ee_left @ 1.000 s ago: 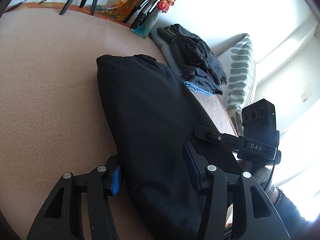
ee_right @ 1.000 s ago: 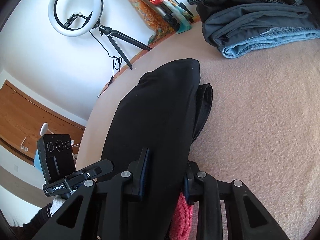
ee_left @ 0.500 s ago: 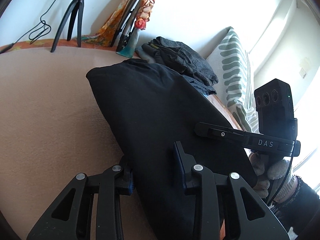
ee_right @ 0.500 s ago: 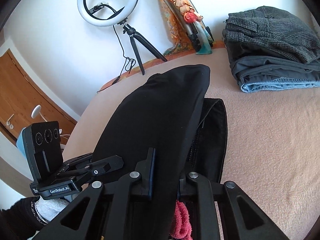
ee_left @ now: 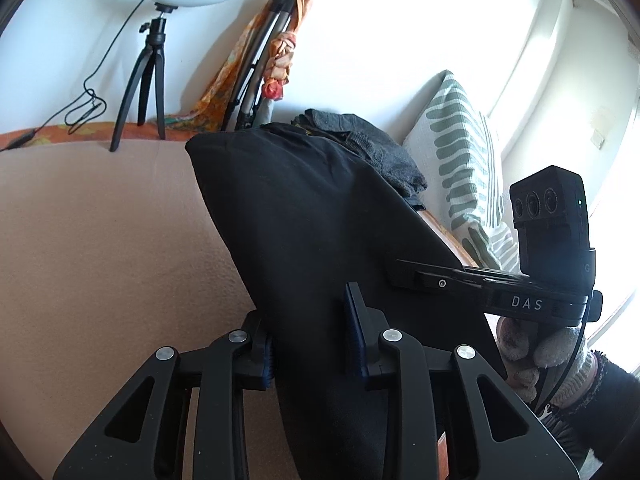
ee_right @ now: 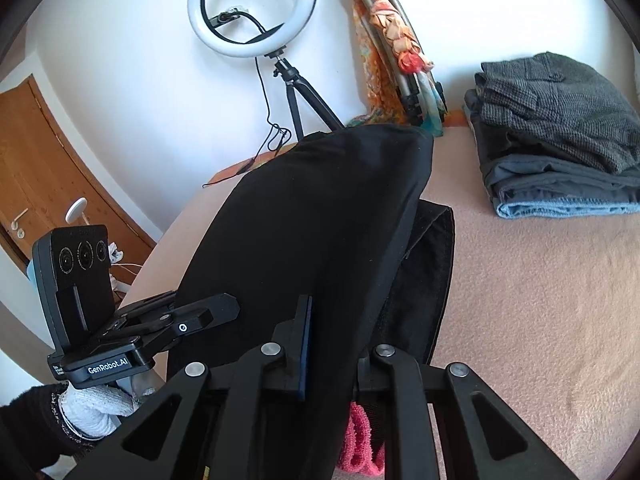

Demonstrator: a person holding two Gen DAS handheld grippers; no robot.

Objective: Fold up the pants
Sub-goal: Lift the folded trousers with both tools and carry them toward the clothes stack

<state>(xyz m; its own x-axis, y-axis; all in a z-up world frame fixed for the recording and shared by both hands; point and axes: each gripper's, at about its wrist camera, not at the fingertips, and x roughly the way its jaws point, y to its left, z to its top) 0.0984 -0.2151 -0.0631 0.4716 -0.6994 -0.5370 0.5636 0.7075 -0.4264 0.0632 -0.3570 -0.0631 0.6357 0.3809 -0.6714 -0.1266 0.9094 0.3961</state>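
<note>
The black pants point(ee_left: 304, 220) are lifted off the pink blanket point(ee_left: 100, 240) as a wide taut sheet. My left gripper point(ee_left: 312, 340) is shut on the near edge of the pants. My right gripper point(ee_right: 332, 344) is shut on the same edge of the pants point(ee_right: 312, 220), further along. Part of the pants point(ee_right: 428, 272) still lies on the blanket point(ee_right: 540, 300) under the raised layer. Each gripper shows in the other's view, the right point(ee_left: 432, 280) and the left point(ee_right: 192, 320), at the cloth's edge.
A stack of folded clothes point(ee_right: 560, 136) lies at the back right of the bed. A green striped pillow point(ee_left: 468, 160) is beyond it. A ring light on a tripod point(ee_right: 256, 12) and a tripod wrapped in an orange scarf point(ee_right: 392, 52) stand against the wall. A pink cloth point(ee_right: 356, 440) lies under the right gripper.
Both grippers have risen and tilted up with the pants, lifting the cloth higher off the blanket. The left gripper closed from wide open onto the pants' edge.
</note>
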